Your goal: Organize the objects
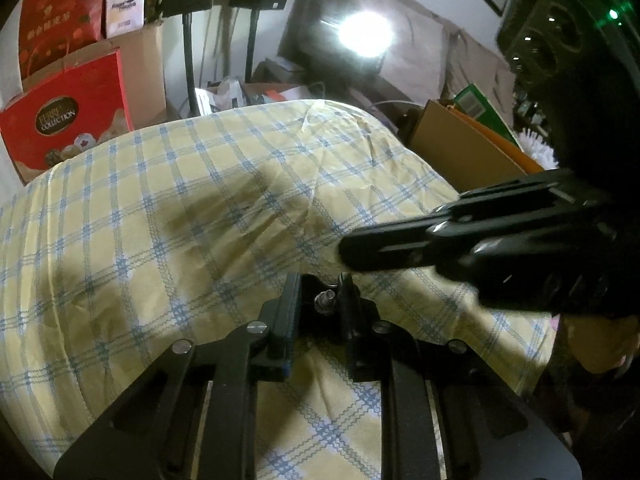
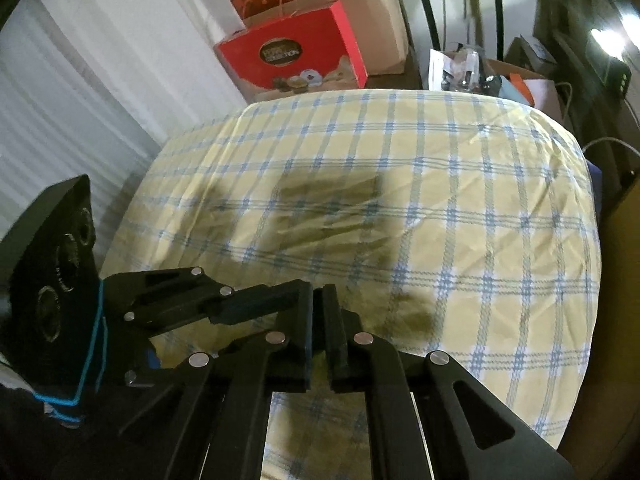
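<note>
Two views, left wrist first. The left tongs are nearly closed, their pads pinching a small black part with a metal stud just above the bed, over its near part and toward its right edge. The bed wears a yellow sheet with blue checks. The right tongs reach in from the right, their tip close above the held part. A red gift box stands past the far left corner, and a bright lamp glares beyond the far edge.

From the right wrist, the right tongs are fully closed with nothing seen between the pads. The left tongs come in from the left, their tip against the right tongs' left finger. The small part is hidden here. The red gift box sits beyond the far edge.
</note>
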A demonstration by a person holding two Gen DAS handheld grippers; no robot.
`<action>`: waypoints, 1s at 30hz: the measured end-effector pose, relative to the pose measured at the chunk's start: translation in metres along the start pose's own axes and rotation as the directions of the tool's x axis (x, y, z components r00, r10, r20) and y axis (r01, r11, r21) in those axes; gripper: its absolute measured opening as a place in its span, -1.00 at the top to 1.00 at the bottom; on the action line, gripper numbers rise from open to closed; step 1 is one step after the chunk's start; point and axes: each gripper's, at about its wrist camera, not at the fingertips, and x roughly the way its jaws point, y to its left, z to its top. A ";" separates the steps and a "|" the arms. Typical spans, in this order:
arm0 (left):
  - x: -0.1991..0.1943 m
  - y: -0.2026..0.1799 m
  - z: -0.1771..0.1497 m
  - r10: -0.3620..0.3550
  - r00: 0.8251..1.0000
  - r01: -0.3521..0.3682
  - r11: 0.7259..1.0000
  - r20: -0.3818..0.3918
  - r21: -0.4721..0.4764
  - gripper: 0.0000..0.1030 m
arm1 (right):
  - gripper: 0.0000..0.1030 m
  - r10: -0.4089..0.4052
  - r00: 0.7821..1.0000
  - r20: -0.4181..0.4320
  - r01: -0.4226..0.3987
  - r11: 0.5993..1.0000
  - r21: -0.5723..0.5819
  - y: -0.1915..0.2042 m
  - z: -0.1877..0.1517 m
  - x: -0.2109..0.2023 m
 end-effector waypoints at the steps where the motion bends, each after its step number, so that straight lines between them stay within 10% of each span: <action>1: -0.001 0.001 0.000 0.004 1.000 -0.004 1.000 0.003 -0.003 0.68 | 0.89 -0.003 1.000 0.005 0.003 1.000 0.004 -0.001 -0.001 -0.003; 17: -0.013 0.009 -0.005 0.010 0.999 -0.007 0.998 -0.048 0.059 0.67 | 0.89 -0.061 0.995 0.080 0.052 0.992 0.111 -0.037 -0.016 -0.051; 22: -0.020 0.007 -0.005 0.031 0.999 -0.030 0.996 -0.019 0.086 0.20 | 0.89 -0.072 0.994 0.084 0.062 0.992 0.112 -0.036 -0.021 -0.059; 30: -0.013 -0.001 -0.002 0.031 0.999 -0.030 0.993 -0.010 0.112 0.02 | 0.89 -0.085 0.990 0.109 0.069 0.988 0.138 -0.046 -0.026 -0.069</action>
